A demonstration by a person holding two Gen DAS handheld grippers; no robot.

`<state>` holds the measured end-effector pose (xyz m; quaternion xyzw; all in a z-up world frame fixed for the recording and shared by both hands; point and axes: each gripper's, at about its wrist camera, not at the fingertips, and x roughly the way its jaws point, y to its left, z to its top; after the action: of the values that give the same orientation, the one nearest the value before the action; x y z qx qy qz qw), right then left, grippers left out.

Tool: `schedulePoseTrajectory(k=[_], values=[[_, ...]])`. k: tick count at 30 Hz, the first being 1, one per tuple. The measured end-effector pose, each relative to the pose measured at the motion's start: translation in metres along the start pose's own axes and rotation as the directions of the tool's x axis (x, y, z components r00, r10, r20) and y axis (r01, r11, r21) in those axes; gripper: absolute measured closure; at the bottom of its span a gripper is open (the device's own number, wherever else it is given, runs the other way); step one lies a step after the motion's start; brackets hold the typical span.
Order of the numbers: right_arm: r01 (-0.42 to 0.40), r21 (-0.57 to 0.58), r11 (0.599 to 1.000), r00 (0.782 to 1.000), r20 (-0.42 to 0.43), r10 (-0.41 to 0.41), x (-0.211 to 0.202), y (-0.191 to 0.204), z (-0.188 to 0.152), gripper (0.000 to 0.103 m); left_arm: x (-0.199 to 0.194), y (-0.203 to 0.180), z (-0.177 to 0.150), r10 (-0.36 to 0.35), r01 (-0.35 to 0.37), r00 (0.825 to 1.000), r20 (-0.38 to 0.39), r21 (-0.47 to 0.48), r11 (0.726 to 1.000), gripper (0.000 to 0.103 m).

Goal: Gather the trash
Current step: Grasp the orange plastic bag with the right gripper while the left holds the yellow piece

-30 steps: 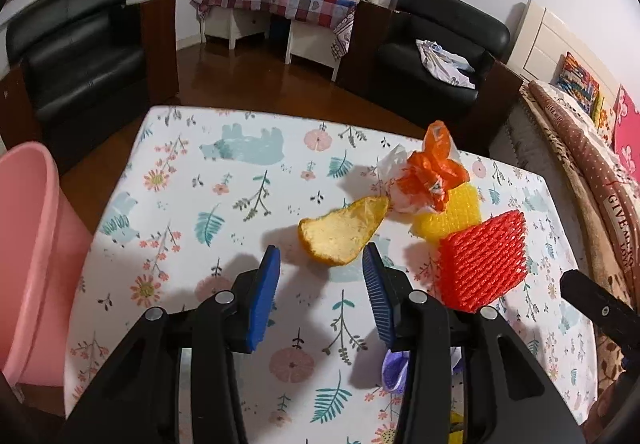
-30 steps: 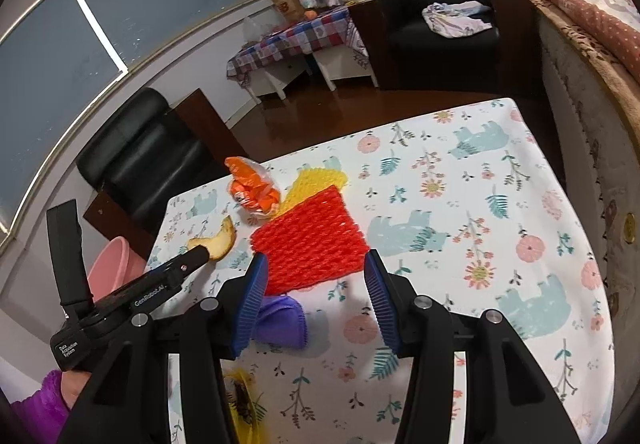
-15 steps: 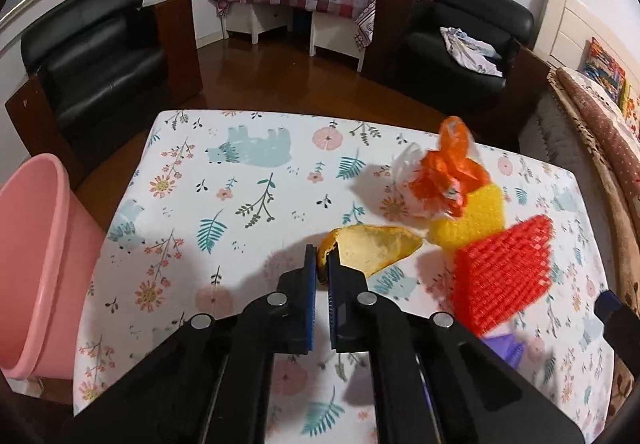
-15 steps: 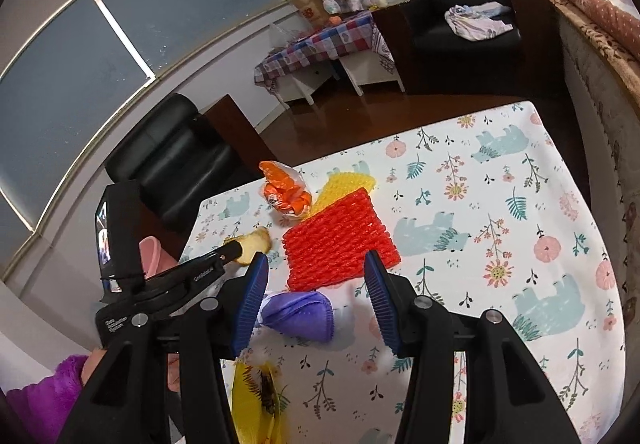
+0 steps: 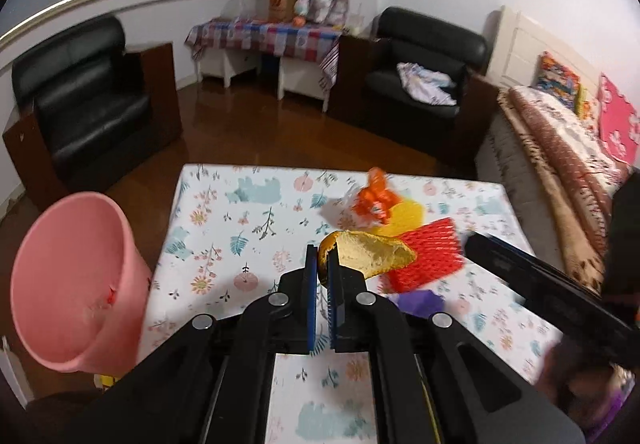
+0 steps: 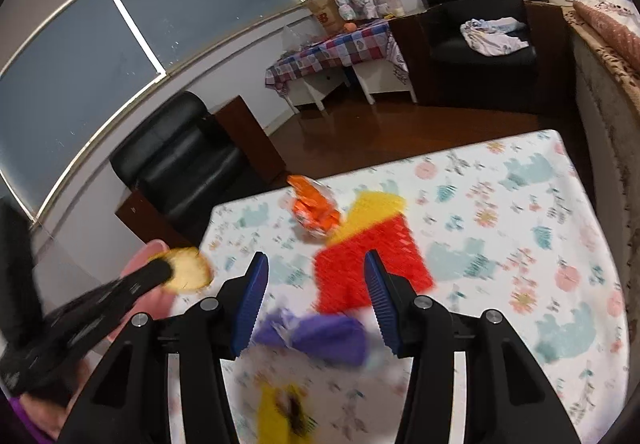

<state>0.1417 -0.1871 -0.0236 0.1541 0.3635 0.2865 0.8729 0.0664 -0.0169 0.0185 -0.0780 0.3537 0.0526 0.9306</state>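
The left tool (image 5: 322, 264) is clenched on the end of a piece of yellow fruit peel (image 5: 372, 254), which sticks out to the right of its blue pads and hangs clear above the tabletop (image 5: 248, 211) with its floral, bear-printed cloth. A pink bucket (image 5: 76, 280) stands just off the tabletop's left edge, its mouth tilted toward the camera.

Other trash lies on the cloth beyond the peel: an orange crumpled bag (image 5: 376, 199), a yellow foam net (image 5: 406, 213) touching it, a red foam net (image 5: 430, 256) overlapping the yellow one, and a purple wrapper (image 5: 420, 302) just beside the red net's near edge.

The right tool (image 6: 314, 286) is released, its jaws standing apart with nothing pressed between them; seen from its own camera, the purple wrapper (image 6: 320, 336) lies low between the fingers, blurred. A yellow scrap (image 6: 280, 416) lies nearer still.
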Motion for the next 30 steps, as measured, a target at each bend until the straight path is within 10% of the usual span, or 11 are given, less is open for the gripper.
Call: schedulePoseTrajectory(k=[17,20,30], values=[[0.015,-0.074,0.997,0.991,-0.134,-0.024,0.116,0.021,0.046,0.040,-0.053,0.012,-0.001,0.031,-0.029,0.998,0.061,-0.040,0.999,0.099],[-0.003,-0.048,0.999,0.984,-0.177,-0.006,0.128,0.017,0.041,0.084,-0.056,0.012,-0.002,0.044,-0.041,0.997,0.064,-0.046,0.998,0.099],[-0.092,0.021,0.996,0.987,-0.132,0.094,0.069,0.014,0.013,0.091,-0.049,0.003,0.001,-0.016,0.018,0.997,0.070,-0.036,0.999,0.099]])
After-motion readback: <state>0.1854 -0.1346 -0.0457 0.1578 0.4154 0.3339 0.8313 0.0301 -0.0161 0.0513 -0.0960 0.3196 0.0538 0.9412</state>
